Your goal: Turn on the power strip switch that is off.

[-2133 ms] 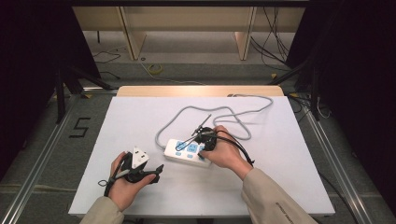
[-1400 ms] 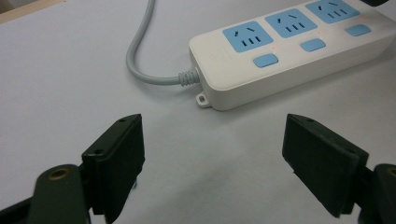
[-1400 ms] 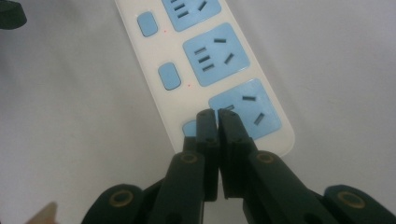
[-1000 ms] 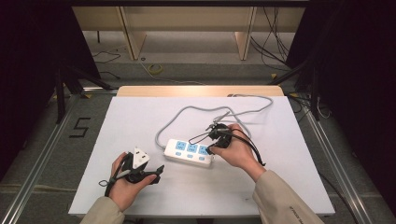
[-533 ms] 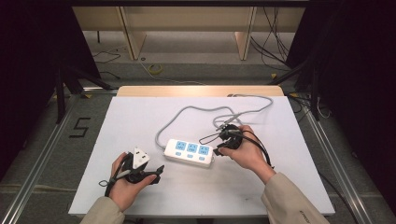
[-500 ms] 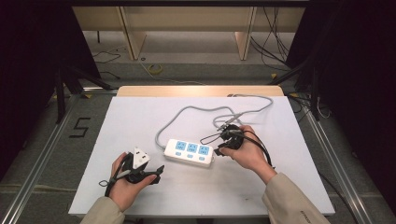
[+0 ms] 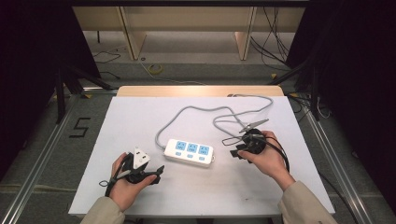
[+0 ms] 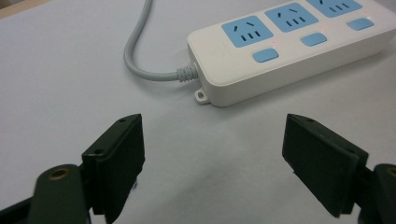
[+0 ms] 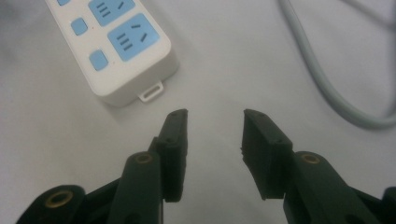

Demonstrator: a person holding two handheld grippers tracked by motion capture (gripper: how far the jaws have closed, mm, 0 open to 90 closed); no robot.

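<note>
White power strip (image 7: 189, 152) lying flat on the table (image 7: 140, 116), between the two grippers, with three blue sockets and a blue switch under each. From the high view: whole strip visible, with grey cable (image 7: 205, 112) running from its left end in loops across the far side of the table. From the left gripper view: cable end of the strip (image 8: 289, 46) just ahead of the jaws and a little to the right, with strain relief and a small mounting tab, details too small to tell from above. From the right gripper view: opposite end of the strip (image 9: 112, 51) ahead and to the left of the jaws, with its own tab, and a stretch of grey cable (image 9: 327, 88) to the right.

Right gripper (image 9: 212, 126): jaws apart, having just been opening, nothing between them, pads not touching the strip, only bare table underneath. In the high view, right gripper (image 7: 238, 150) just beside the strip's right end, held in the right hand (image 7: 266, 156).

Left gripper (image 8: 212, 140): jaws spread wide, nothing gripped, close to the strip but apart from it. In the high view, left gripper (image 7: 156, 171) held in the left hand (image 7: 126, 184) near the table's front edge.

No brand readable on the strip. On the floor to the left of the table, a dark mark reading "5" (image 7: 79, 127).
</note>
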